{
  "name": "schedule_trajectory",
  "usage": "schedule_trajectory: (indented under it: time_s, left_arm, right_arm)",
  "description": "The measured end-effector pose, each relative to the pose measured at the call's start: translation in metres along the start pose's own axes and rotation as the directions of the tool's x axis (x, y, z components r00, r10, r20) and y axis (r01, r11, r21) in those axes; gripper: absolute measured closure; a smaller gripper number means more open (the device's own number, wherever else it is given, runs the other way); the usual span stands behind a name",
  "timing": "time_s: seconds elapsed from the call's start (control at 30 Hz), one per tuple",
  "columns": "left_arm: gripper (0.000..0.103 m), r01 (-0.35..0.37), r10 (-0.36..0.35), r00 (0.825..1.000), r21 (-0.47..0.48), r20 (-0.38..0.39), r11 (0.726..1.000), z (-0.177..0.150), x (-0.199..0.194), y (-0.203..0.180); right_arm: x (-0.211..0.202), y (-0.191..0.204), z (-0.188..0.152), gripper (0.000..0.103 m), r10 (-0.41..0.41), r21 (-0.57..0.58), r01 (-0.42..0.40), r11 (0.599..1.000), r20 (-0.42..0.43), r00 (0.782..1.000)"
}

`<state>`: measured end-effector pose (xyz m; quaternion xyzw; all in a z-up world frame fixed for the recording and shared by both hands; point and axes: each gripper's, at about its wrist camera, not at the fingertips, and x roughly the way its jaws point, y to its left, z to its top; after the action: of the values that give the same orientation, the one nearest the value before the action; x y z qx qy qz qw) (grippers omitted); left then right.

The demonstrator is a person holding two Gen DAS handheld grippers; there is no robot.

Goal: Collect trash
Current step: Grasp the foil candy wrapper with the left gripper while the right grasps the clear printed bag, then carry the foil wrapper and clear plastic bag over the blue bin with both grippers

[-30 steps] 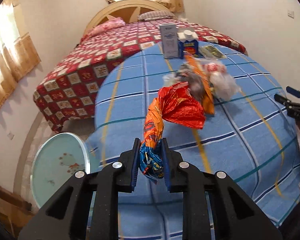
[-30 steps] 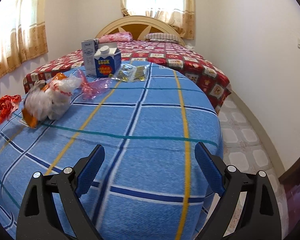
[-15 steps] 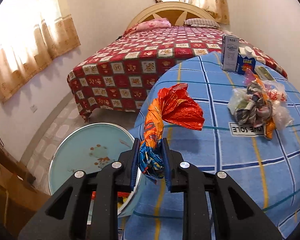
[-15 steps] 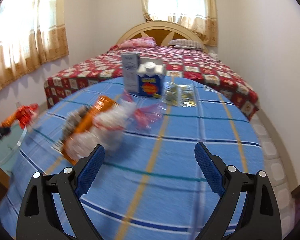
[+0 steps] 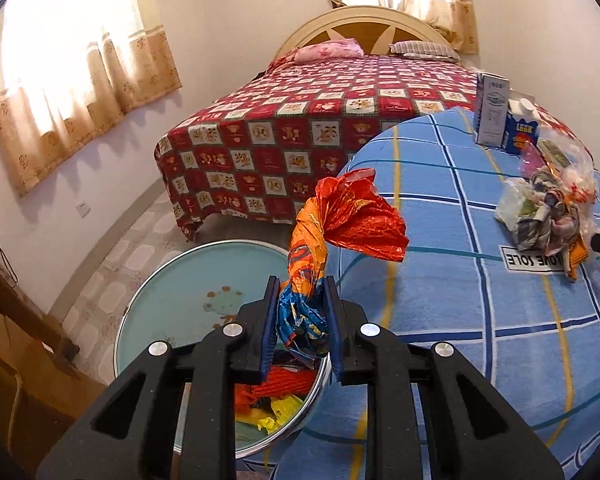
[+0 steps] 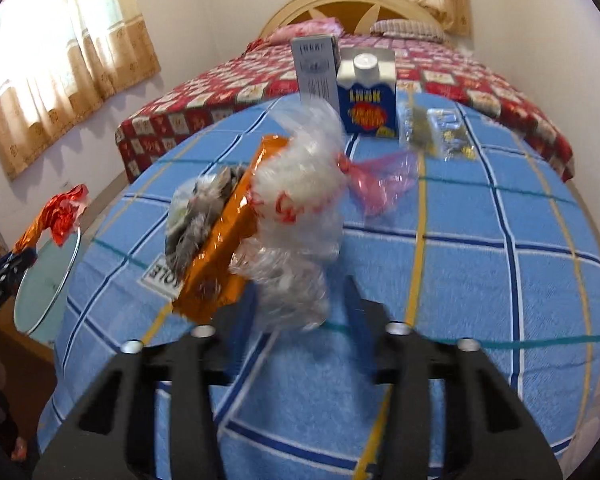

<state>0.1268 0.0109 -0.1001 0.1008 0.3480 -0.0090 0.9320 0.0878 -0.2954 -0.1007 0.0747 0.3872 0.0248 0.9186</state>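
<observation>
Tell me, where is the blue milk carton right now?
The blue milk carton stands at the table's far edge near the bed, touching a grey box on its left.

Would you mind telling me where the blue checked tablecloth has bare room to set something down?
The blue checked tablecloth is bare right of the crumpled clear plastic bag bundle, toward the right edge, below the clear sachets. It is crowded at the far edge round the blue milk carton and grey box.

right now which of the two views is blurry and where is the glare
Right wrist view: motion-smeared, the clear plastic bag and milk carton soft. Left wrist view: sharp, the crumpled wrapper in the left tool crisp. Both: windows blown out white, edges bent by the fisheye.
</observation>
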Motion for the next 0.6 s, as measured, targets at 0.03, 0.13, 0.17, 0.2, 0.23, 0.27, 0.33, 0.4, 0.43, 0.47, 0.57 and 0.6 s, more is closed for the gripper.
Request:
schedule_trajectory:
  time_s: [0.03, 0.13, 0.17, 0.2, 0.23, 0.27, 0.33, 0.4, 0.43, 0.47, 0.57, 0.6]
  left_arm:
    - [0.081, 0.001, -0.001, 1.000, -0.001, -0.003, 1.000, 0.000, 0.001, 0.000]
    - [0.081, 0.007, -0.007, 1.000, -0.001, -0.005, 1.000, -0.001, 0.001, 0.001]
    - [0.081, 0.008, -0.008, 1.000, -0.002, -0.004, 1.000, -0.001, 0.000, 0.001]
    - [0.081, 0.008, -0.008, 1.000, -0.003, 0.000, 1.000, 0.000, -0.001, 0.002]
    - [0.081, 0.007, -0.007, 1.000, -0.004, 0.002, 1.000, 0.000, -0.002, 0.003]
    - [0.081, 0.007, -0.007, 1.000, -0.005, 0.005, 1.000, 0.001, -0.003, 0.004]
    - [0.081, 0.005, -0.005, 1.000, -0.007, 0.008, 1.000, 0.001, -0.004, 0.006]
    - [0.081, 0.004, -0.004, 1.000, -0.009, 0.007, 1.000, 0.001, -0.004, 0.007]
    - [0.081, 0.004, -0.004, 1.000, -0.012, 0.004, 1.000, 0.001, -0.004, 0.008]
    - [0.081, 0.004, -0.004, 1.000, -0.014, 0.002, 1.000, 0.001, -0.004, 0.009]
    - [0.081, -0.007, 0.007, 1.000, -0.015, 0.002, 1.000, 0.001, -0.004, 0.013]
    - [0.081, -0.011, 0.011, 1.000, -0.015, 0.001, 1.000, 0.001, -0.004, 0.014]
  right_arm:
    - [0.001, 0.000, -0.002, 0.075, 0.001, -0.003, -0.001, 1.000, -0.002, 1.000]
    - [-0.007, 0.000, -0.004, 0.091, -0.003, -0.025, 0.003, 1.000, 0.011, 1.000]
    - [-0.010, 0.001, -0.004, 0.092, -0.007, -0.035, 0.008, 0.999, 0.022, 1.000]
    - [-0.010, 0.002, -0.004, 0.094, -0.010, -0.042, 0.011, 0.999, 0.029, 1.000]
    - [-0.013, 0.004, -0.004, 0.094, -0.017, -0.057, 0.019, 0.998, 0.036, 0.999]
    - [-0.012, 0.002, -0.003, 0.094, -0.019, -0.059, 0.021, 0.998, 0.036, 0.999]
    - [-0.012, 0.000, -0.003, 0.094, -0.026, -0.060, 0.028, 0.998, 0.042, 0.999]
    - [-0.012, 0.000, -0.003, 0.094, -0.036, -0.068, 0.039, 0.997, 0.047, 0.998]
    - [-0.013, 0.000, -0.004, 0.094, -0.034, -0.070, 0.037, 0.997, 0.050, 0.998]
    - [-0.013, 0.000, -0.003, 0.094, -0.036, -0.074, 0.040, 0.996, 0.056, 0.998]
    - [-0.020, 0.001, -0.001, 0.095, -0.036, -0.092, 0.043, 0.995, 0.082, 0.996]
    - [-0.022, 0.002, 0.001, 0.095, -0.035, -0.097, 0.044, 0.994, 0.090, 0.995]
